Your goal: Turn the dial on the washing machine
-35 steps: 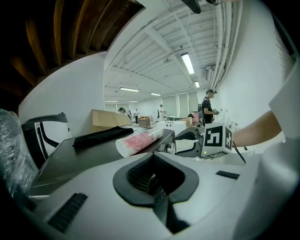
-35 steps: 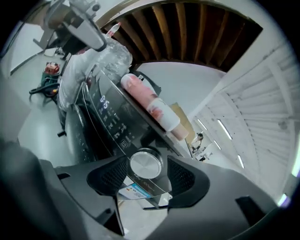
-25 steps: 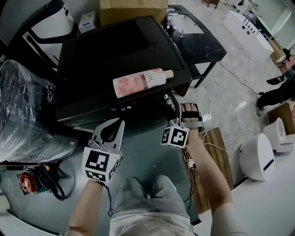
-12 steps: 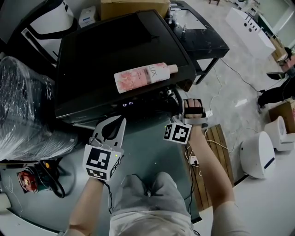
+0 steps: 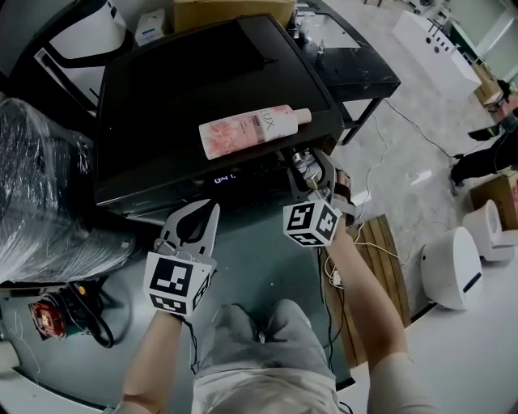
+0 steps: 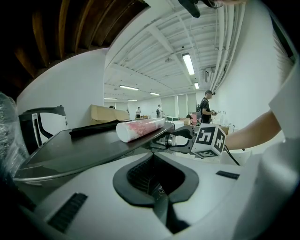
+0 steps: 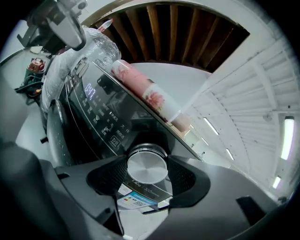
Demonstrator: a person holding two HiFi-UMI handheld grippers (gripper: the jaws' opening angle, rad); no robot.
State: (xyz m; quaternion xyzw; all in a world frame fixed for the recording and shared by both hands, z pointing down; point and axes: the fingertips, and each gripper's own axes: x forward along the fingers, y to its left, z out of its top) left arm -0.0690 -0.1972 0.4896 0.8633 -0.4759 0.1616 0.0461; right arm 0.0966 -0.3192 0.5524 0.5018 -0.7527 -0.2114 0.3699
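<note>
1. The left claw (image 5: 213,212) is the nearest tool to the operator. It is at 7 o'clock in the head view, in front of the washing machine (image 5: 186,89). Its jaws are pressed together with nothing between them. Its marker cube (image 5: 178,285) faces upward.
2. The right claw (image 7: 147,174) is at 3 o'clock of the left claw and reaches further forward, up to the machine's front. Its marker cube (image 5: 311,223) is tilted.
3. The right claw is pinching the dial (image 7: 147,164). The right gripper view shows the round silver face between the two dark pads, with one pad against each side of the rim.
4. The dial sits at the right end of the dark control panel (image 7: 101,119), under the front right corner of the machine's top. In the right gripper view, printed symbols cover the panel at 10 o'clock of the dial.
5. In the head view, a lit display (image 5: 226,175) sits on the same panel at 9 o'clock of the dial.
6. A pink bottle (image 5: 252,129) lies on its side on the machine's black top, at 11 o'clock of the dial. Its cap end points toward 3 o'clock.
7. A plastic-wrapped bundle (image 5: 40,194) stands just beside the machine at 9 o'clock.
8. Beyond the machine are a cardboard box (image 5: 231,12) at 12 o'clock and a black counter (image 5: 364,81) at 1 o'clock.
</note>
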